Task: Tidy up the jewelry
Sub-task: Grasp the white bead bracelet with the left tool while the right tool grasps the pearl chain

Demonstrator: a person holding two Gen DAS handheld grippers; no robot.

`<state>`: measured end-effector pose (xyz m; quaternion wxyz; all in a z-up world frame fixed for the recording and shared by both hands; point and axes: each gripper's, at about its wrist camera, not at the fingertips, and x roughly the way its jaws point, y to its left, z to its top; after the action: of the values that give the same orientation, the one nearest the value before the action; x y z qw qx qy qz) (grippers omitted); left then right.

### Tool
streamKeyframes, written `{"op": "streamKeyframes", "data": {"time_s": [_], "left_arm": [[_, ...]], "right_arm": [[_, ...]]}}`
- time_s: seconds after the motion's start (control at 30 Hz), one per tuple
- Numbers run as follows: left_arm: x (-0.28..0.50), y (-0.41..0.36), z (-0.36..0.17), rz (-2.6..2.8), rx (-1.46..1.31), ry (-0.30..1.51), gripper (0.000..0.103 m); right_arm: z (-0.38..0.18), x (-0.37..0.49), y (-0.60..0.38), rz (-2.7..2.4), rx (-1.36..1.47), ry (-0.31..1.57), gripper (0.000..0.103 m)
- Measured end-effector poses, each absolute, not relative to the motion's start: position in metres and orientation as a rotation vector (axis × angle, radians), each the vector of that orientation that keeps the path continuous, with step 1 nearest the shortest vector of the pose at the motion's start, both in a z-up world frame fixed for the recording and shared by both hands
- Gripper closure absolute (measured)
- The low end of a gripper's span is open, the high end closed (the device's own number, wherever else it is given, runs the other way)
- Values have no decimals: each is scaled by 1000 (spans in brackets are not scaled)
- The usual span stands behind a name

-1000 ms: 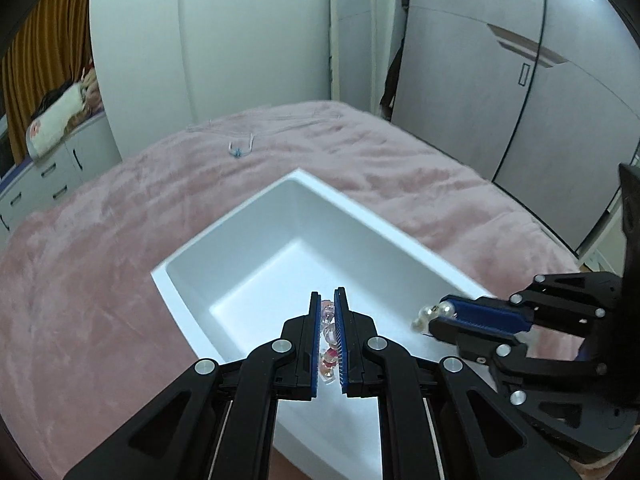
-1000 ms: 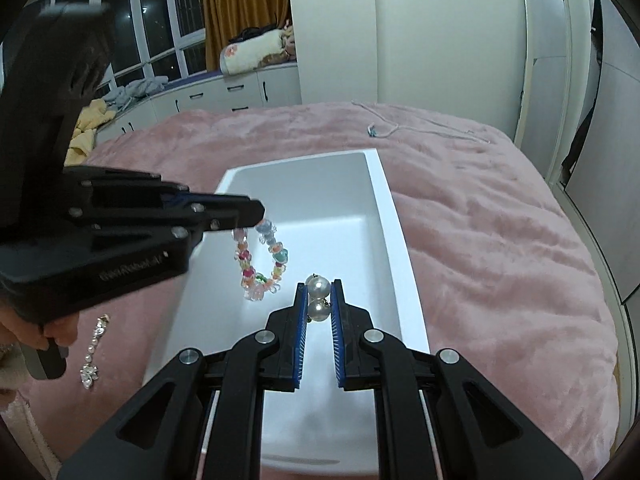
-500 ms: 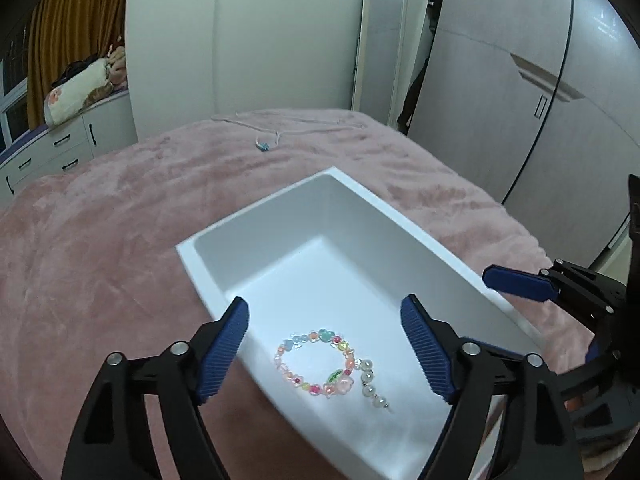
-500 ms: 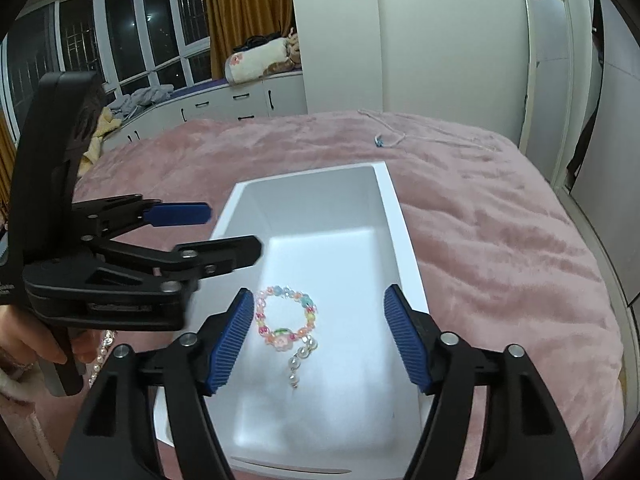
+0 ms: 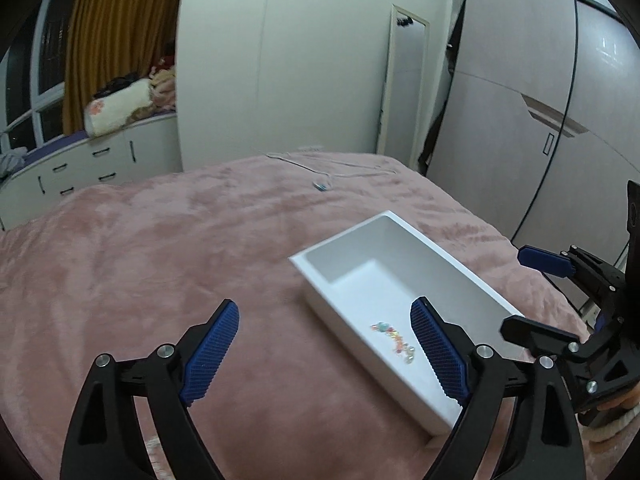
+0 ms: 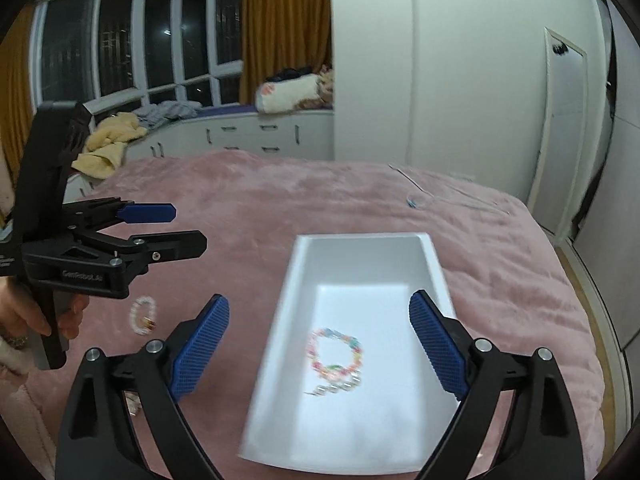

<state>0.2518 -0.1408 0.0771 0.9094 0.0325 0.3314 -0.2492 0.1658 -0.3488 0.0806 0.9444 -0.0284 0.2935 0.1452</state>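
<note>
A white tray (image 5: 320, 276) (image 6: 360, 264) lies on the pink blanket. In it rest a colourful bead bracelet (image 5: 390, 330) (image 6: 334, 350) and a short pearl piece (image 5: 409, 354) (image 6: 340, 387). My left gripper (image 5: 324, 312) (image 6: 176, 228) hangs above the tray's left edge, its jaws opening with nothing between them. My right gripper (image 6: 319, 304) (image 5: 520, 292) is above the tray's near end, jaws likewise opening and empty. A white bead bracelet (image 6: 143, 315) lies on the blanket left of the tray. Another small piece (image 6: 132, 404) shows partly behind my right gripper's left finger.
A thin necklace with a blue pendant (image 5: 322, 186) (image 6: 414, 202) lies at the far end of the bed. White drawers (image 6: 248, 136) stand beyond the bed at the left, wardrobe doors (image 5: 560, 140) at the right. A person's hand (image 6: 24, 320) holds the left gripper.
Both grippers went from shut to wide open. The bead bracelet and the pearl piece dropped into the tray. Both grippers drew back and rose; the left one also shifted left.
</note>
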Motion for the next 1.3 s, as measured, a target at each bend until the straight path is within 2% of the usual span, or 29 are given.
{"op": "streamKeyframes", "data": {"time_s": [0.23,0.5,0.63,1.0,1.17,1.3], "left_arm": [[234,-68,93,-437,51,646,11],[223,-3,74,-363,52,677,11],[220,20,49,-335,35,721,11],[220,43,-29,-305,-3,812,11],[221,40,-50,-329,-15,838,11],[225,38,-63,-332,-20,878,20]], "right_arm": [[90,153,-289,409,-100,556,12],[72,146,-227,512,-120,581,13],[51,147,-205,548,-128,633,22],[-20,142,-158,579,-130,781,28],[-53,142,-143,569,-155,858,36],[-74,143,-137,557,-173,913,42]]}}
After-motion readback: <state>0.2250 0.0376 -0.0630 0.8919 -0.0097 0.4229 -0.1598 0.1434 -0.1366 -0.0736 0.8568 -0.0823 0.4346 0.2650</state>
